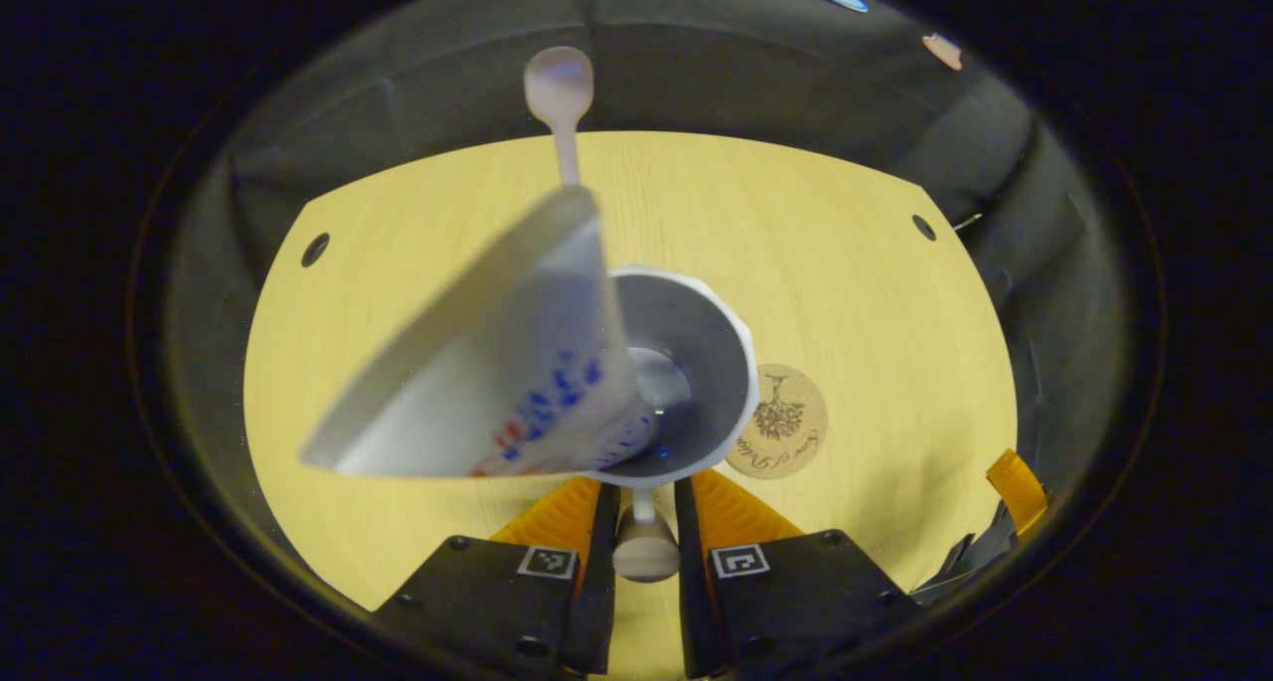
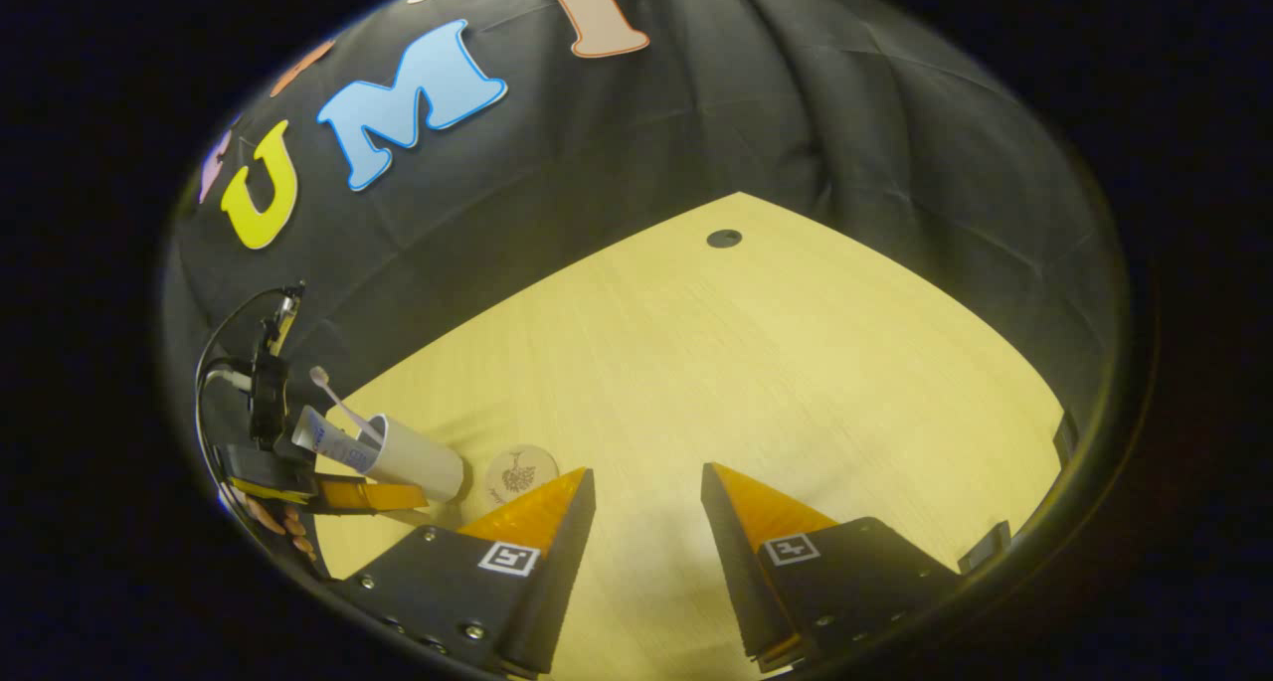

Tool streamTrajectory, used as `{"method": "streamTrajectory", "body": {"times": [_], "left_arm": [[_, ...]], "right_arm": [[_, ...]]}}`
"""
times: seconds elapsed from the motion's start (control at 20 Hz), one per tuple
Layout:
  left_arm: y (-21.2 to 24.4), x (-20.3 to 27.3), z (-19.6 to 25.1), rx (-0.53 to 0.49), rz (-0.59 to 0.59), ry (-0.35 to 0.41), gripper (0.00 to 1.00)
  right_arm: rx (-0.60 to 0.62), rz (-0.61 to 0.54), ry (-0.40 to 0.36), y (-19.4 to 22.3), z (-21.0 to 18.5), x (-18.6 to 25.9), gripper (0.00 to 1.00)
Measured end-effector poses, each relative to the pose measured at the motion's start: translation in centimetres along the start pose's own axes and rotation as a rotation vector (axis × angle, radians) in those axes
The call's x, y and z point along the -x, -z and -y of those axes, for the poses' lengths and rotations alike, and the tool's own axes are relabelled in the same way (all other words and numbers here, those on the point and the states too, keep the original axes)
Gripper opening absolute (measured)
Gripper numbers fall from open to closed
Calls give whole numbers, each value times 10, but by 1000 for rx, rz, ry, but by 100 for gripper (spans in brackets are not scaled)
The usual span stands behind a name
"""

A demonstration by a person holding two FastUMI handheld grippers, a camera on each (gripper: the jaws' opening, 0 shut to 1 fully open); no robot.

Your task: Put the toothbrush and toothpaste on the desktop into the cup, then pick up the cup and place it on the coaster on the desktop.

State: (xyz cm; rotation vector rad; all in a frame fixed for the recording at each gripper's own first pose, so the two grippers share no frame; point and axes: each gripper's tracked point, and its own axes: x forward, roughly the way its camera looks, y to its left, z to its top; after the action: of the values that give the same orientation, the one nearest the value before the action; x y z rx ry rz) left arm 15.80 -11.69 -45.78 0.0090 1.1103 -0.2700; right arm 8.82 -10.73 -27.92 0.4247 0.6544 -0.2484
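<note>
Overhead, left claw [image 1: 646, 507] on cup [image 1: 696, 363] rim.

The right gripper [image 2: 646, 492] is wide open over the bare table [image 2: 796, 363]. At eight o'clock, the left gripper [image 2: 338, 492] holds the white cup [image 2: 418, 462]. The toothbrush [image 2: 338, 398] and toothpaste [image 2: 333, 440] stick out of it. The round coaster [image 2: 519, 472] lies just beside the cup.

Dim booth, warm light from above on the desktop [image 2: 756, 363].
Strongly curved by fisheye toward edges; soft and out of focus at the toothpaste [image 1: 477, 383] just before the lens; faint shadows beside the cup [image 2: 418, 459].
</note>
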Motion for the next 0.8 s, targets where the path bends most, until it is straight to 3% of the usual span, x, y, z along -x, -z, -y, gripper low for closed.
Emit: {"method": "streamTrajectory", "body": {"times": [0.2, 0.25, 0.4, 0.8], "left_arm": [[-1, 6, 32, -53, 6, 22, 35], [-1, 6, 41, -63, 6, 31, 40], [3, 5, 64, -89, -3, 45, 41], [24, -8, 90, -112, -36, 38, 40]], "right_arm": [[-25, 10, 10, -1, 13, 6, 66], [-30, 13, 13, -1, 16, 7, 66], [-47, 22, 23, -2, 28, 13, 67], [-99, 38, 61, -1, 66, 29, 67]]}}
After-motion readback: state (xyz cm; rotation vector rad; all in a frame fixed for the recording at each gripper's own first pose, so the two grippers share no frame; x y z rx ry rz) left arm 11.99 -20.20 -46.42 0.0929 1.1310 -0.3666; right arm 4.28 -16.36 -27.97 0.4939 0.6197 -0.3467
